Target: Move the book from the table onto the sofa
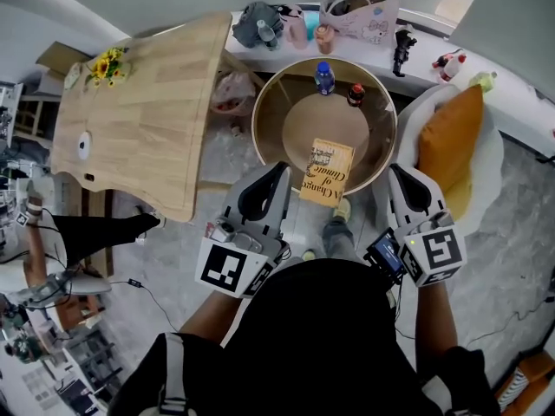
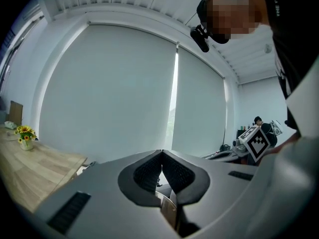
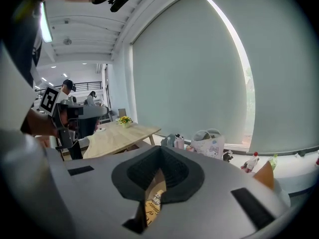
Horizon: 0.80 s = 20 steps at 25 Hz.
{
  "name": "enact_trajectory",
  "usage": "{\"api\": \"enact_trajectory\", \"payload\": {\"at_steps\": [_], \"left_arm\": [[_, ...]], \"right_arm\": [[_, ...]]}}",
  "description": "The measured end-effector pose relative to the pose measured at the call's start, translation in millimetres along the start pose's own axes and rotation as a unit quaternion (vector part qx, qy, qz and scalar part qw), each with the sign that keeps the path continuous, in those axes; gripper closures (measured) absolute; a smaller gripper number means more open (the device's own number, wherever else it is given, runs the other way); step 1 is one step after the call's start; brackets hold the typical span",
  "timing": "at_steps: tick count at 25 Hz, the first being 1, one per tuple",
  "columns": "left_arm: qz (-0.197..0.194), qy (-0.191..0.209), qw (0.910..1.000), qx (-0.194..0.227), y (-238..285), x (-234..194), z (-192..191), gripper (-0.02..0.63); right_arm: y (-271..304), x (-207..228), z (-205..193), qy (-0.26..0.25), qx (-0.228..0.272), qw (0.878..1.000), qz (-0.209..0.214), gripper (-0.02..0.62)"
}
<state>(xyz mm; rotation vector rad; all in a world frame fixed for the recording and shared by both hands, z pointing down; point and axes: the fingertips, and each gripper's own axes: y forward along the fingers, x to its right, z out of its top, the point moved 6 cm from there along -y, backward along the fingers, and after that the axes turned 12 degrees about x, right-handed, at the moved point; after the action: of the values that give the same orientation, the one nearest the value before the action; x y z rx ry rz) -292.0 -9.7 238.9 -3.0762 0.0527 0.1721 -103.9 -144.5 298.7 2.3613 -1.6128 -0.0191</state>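
Observation:
A tan book with dark print on its cover lies on the lower shelf of a round wooden table, near its front edge. My left gripper hangs just left of the book, its jaws shut and empty. My right gripper is off to the book's right, over the table's rim, also shut with nothing held. In the right gripper view the book shows through the slot below the closed jaws. The left gripper view has its pads meeting. A white sofa with an orange cushion stands to the right.
A blue-capped bottle and a dark bottle stand at the round table's back. A long wooden table with yellow flowers fills the left. Bags and small items line the window ledge. The person's feet are below the book.

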Motion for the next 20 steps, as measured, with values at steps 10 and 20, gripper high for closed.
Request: {"api": "enact_trajectory", "payload": {"at_steps": [10,20], "left_arm": [[0.011,-0.003,0.9984,-0.055,17.2,-21.8,-34.5,0.592],[-0.029,-0.019,0.9958,-0.085,26.1,-58.3,-87.3,0.592]], "right_arm": [[52.3,21.6,-66.9,0.029,-0.071,0.995,0.06,0.586],[68.0,33.3,-161.2,0.039,-0.136,0.988,0.067,0.586]]}}
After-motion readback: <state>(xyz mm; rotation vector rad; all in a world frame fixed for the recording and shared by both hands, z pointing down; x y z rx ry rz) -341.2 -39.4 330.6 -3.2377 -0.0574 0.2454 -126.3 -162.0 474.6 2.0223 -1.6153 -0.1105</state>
